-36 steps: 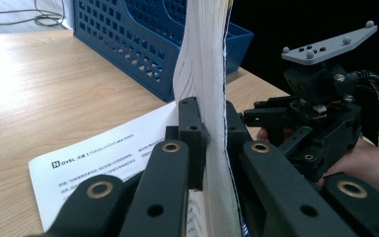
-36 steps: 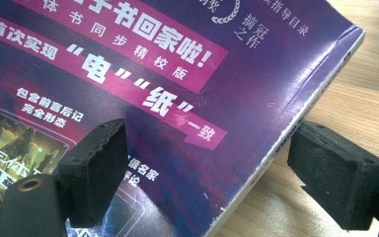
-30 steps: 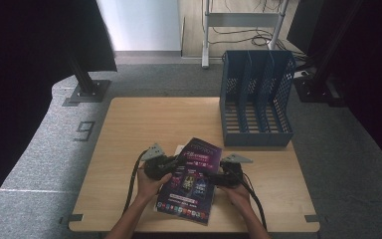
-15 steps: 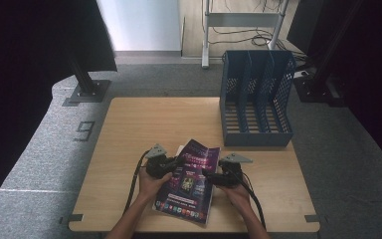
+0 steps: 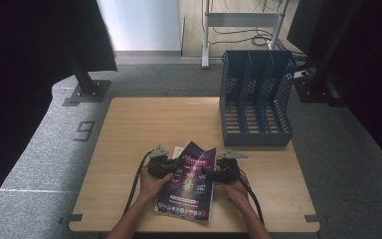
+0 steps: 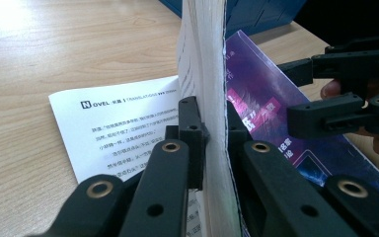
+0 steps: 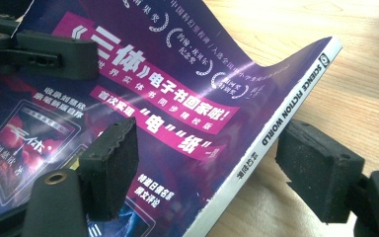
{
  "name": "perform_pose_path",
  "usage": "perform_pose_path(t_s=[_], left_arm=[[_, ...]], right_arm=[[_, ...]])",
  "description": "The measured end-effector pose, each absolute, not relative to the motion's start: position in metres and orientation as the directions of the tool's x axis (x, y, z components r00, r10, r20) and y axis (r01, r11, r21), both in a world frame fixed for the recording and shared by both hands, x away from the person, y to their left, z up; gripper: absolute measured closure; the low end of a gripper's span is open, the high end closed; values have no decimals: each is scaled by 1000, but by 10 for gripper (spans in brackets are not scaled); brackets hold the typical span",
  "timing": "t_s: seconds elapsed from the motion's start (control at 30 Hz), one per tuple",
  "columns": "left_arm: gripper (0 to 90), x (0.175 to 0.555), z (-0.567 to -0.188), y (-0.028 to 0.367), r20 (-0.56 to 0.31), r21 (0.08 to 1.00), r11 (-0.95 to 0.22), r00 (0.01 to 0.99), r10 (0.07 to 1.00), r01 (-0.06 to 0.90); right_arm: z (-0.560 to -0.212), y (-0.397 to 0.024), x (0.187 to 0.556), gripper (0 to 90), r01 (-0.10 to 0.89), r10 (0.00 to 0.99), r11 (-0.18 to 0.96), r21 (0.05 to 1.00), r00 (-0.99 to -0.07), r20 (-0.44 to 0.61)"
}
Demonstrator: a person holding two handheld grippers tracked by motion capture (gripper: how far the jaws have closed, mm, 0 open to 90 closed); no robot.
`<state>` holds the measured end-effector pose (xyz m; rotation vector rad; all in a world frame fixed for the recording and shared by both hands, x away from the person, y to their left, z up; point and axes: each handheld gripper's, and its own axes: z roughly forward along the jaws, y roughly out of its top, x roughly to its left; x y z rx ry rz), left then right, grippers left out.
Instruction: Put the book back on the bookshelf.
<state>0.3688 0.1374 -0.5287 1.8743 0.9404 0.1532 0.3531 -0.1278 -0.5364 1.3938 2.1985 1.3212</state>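
Purple glossy paperback magazine (image 5: 189, 181) at the near edge of the wooden desk (image 5: 144, 124), gripped by one tool.

Left gripper (image 6: 212, 136) is clamped tight on a lifted sheaf of the magazine's pages, standing them upright above a white printed page (image 6: 113, 133). Right gripper (image 7: 207, 173) has just been closing, yet its foam pads straddle the spine corner with gaps on both sides and press on nothing. Likely risks: thin pages tearing or slipping if the left hand pulls sideways, and the curled cover springing away as the right jaws close. The magazine's lower edge lies near the desk's front edge, so a tug could drag it off. Open room lies toward the far left corner; the blue mesh file rack (image 5: 256, 99) blocks the far right.
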Motion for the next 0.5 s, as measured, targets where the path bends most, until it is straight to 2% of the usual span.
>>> perform_pose_path(t_s=[0.5], left_arm=[[849,372,-531,141,-303,809,-209,693,654,550]], right_arm=[[-542,-128,377,297,636,813,136,759,-510,282]])
